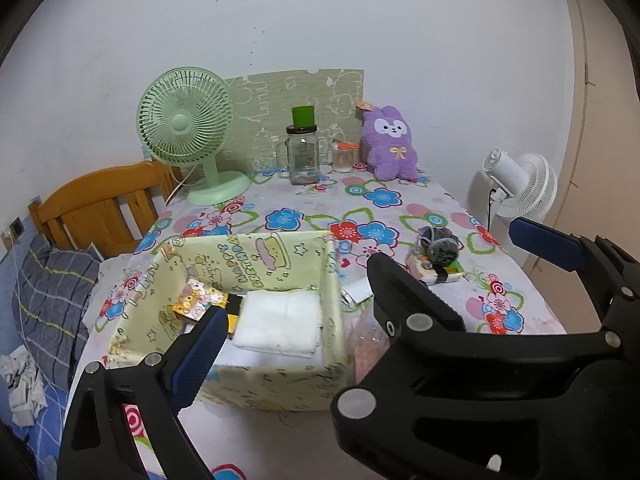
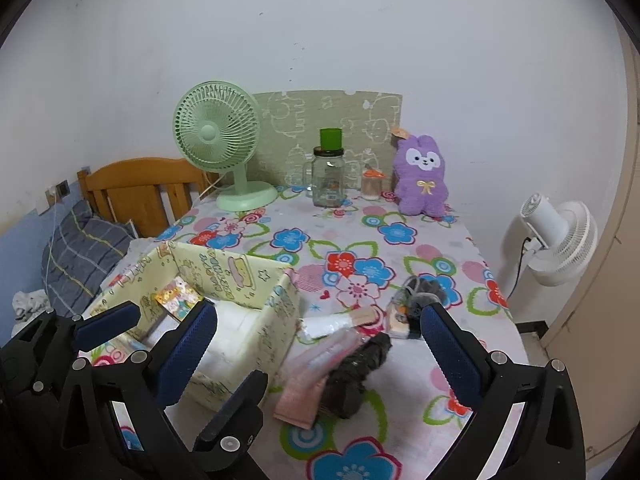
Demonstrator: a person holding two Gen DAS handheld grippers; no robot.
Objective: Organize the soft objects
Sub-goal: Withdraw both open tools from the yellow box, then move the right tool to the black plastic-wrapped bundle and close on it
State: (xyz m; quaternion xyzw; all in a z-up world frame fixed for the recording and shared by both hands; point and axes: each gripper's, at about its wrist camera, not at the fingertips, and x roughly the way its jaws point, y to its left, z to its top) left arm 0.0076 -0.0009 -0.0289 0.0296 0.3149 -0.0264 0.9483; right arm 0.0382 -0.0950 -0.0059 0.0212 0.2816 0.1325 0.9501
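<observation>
Pink folded cloth (image 2: 316, 364) lies on the table between the wide-open right gripper (image 2: 316, 344).

1. Pale yellow printed storage box (image 1: 256, 256): matt fabric-covered walls.
2. White folded towel (image 1: 280, 322): soft, napped cloth.
3. Purple plush rabbit (image 2: 422, 178): fuzzy pile.
4. Clear glass jar (image 2: 329, 182): glossy.
5. Mint-green desk fan (image 1: 188, 128): smooth plastic.

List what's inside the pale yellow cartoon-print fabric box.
Inside the pale yellow fabric box: a folded white cloth and a small colourful cartoon-print packet leaning near the left wall. A blue-padded gripper finger covers the front left corner; anything under the cloth is hidden.
</observation>
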